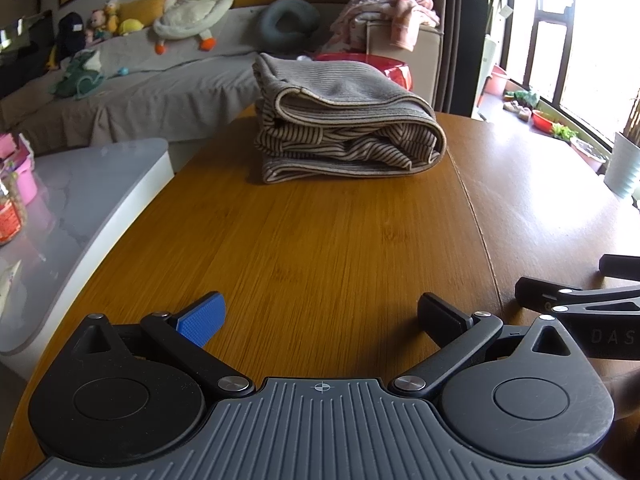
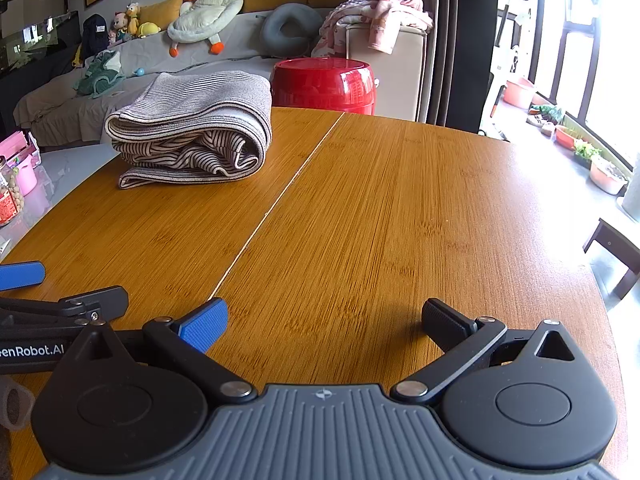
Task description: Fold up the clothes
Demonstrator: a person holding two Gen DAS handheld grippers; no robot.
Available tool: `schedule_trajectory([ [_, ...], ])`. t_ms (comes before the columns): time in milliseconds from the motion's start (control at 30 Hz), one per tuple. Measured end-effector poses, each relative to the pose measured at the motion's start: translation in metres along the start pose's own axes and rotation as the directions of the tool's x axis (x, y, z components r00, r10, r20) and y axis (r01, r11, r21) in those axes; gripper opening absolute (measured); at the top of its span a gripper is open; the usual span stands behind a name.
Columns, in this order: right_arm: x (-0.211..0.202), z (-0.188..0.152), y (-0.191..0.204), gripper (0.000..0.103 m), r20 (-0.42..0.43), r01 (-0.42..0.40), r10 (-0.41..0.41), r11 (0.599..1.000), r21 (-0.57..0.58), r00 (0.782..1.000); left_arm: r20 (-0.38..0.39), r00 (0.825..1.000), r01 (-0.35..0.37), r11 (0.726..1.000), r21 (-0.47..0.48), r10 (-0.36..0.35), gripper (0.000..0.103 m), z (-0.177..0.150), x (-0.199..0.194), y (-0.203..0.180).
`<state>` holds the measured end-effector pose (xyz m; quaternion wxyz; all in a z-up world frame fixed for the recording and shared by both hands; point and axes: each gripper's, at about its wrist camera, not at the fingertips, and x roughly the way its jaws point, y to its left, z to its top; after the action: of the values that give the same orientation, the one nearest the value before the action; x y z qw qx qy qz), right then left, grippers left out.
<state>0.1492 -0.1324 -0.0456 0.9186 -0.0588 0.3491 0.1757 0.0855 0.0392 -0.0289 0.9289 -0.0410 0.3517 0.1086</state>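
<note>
Your left gripper (image 1: 320, 320) sat with its fingers spread wide and nothing between them, low over the wooden table (image 1: 320, 240), on the near side of the striped garment (image 1: 344, 120) and well apart from it. Your right gripper (image 2: 324, 324) was likewise wide and empty, just right of the left one and equally far from the garment. The garment lay folded in several loose layers at the table's far side, left of the seam (image 2: 280, 200), with a red drum-shaped stool (image 2: 324, 86) just behind it. The fold looked finished or nearly so. Risks, as I judged them: the 2 rolled layers bulged open at the front, so the top flap could spring back if left unpressed; a pinch on 1 layer only would drag the stack apart; a push away from you could slide it toward the far edge.
</note>
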Motion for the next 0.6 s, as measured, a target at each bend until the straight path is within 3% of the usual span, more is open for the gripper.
schedule_trajectory([
  [600,-0.0001,0.0001,0.0001,0.103,0.0,-0.001,0.001,1.0,0.001,1.0,0.002,1.0,-0.006,1.0,-0.002,0.006,0.103,0.0001,0.0018,0.0],
])
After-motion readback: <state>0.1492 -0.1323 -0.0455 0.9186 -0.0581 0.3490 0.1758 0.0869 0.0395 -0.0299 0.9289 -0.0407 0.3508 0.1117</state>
